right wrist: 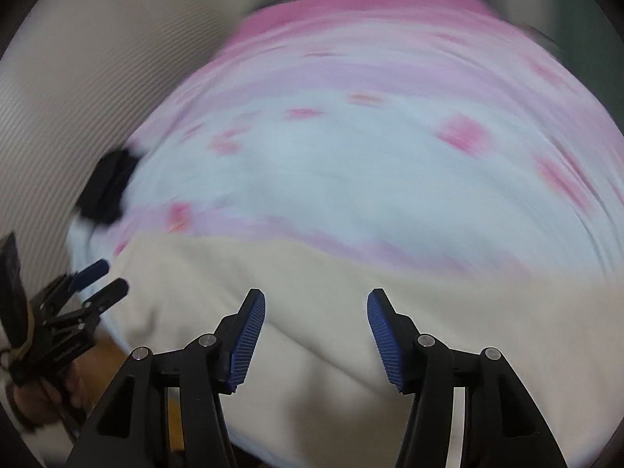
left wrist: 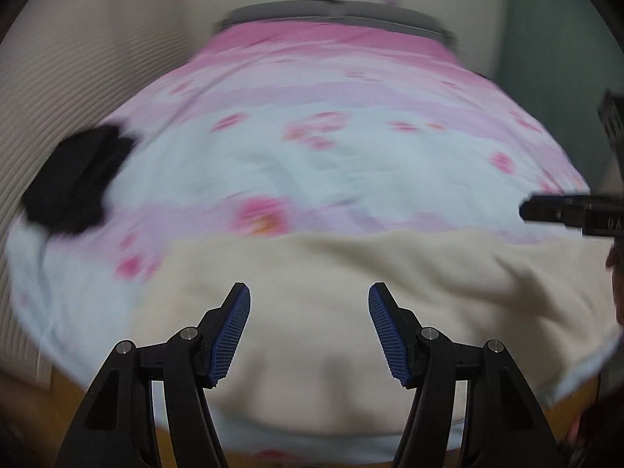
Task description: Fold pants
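Cream pants (left wrist: 351,292) lie spread across the near part of a bed, also in the right wrist view (right wrist: 331,304). My left gripper (left wrist: 309,296) is open and empty above the cream cloth. My right gripper (right wrist: 316,300) is open and empty above the same cloth. The left gripper also shows at the left edge of the right wrist view (right wrist: 105,277), open. Part of the right gripper shows at the right edge of the left wrist view (left wrist: 565,210). Both views are blurred by motion.
The bed has a pink, lilac and pale blue floral sheet (left wrist: 331,148). A black bundle of cloth (left wrist: 78,183) lies at the bed's left edge, next to a ribbed wall (left wrist: 58,89). A grey headboard (left wrist: 331,11) stands at the far end.
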Motion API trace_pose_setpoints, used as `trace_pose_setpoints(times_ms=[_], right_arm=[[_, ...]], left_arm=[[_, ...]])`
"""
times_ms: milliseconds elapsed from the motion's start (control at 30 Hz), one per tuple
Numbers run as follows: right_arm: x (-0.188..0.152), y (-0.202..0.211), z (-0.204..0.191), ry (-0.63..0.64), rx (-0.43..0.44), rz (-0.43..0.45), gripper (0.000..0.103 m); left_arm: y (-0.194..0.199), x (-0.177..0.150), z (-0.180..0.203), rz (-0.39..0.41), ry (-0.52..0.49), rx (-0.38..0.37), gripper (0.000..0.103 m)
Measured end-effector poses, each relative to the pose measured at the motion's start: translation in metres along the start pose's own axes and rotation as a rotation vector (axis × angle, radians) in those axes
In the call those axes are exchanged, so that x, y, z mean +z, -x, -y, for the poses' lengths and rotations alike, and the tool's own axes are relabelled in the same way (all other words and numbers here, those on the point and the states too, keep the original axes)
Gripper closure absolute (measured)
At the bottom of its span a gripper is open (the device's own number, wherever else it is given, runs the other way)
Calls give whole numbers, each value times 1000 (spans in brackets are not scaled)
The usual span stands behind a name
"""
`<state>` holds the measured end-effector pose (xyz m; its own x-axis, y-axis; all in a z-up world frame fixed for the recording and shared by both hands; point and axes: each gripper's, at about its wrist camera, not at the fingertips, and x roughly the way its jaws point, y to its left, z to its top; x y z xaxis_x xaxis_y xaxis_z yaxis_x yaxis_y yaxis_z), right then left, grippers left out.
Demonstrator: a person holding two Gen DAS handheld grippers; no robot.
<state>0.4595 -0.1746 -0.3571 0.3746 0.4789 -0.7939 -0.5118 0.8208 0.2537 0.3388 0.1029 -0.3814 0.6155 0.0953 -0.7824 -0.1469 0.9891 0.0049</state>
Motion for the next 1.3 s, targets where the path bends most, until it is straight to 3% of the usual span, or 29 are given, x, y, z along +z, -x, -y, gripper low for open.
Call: trace_pose_setpoints(times_ms=[133, 267, 467, 700, 833, 1067, 1100, 1133, 1167, 1233, 1300], right_arm=[[67, -71, -84, 336, 173, -76, 47], [106, -140, -165, 608, 326, -204, 47], [125, -227, -234, 824, 457, -428, 47], [121, -304, -268, 940, 513, -645, 47], [110, -329, -275, 943, 581, -773, 47], [100, -360, -279, 871, 681, -902, 48], [96, -360, -282, 898, 677, -905, 48], [94, -359, -284, 913, 678, -909, 48], [92, -361, -286, 920, 677, -915, 53], [94, -361, -287, 907, 679, -918, 63], [98, -352, -292, 925, 708, -886, 74]], left_arm=[[-8, -24, -66, -25, 200, 86, 41], [-24, -44, -107, -67, 348, 127, 41], [-54, -58, -129, -99, 468, 77, 41], [-80, -65, -140, -142, 581, 21, 39], [-89, -62, -138, -116, 604, -31, 39], [-111, -59, -140, -116, 627, -60, 36], [-111, -57, -140, -113, 624, -56, 37], [-110, -56, -141, -107, 618, -47, 48], [-109, -55, -141, -101, 614, -43, 59], [-105, -50, -140, -95, 595, -37, 71], [-100, -45, -141, -87, 592, -19, 74]])
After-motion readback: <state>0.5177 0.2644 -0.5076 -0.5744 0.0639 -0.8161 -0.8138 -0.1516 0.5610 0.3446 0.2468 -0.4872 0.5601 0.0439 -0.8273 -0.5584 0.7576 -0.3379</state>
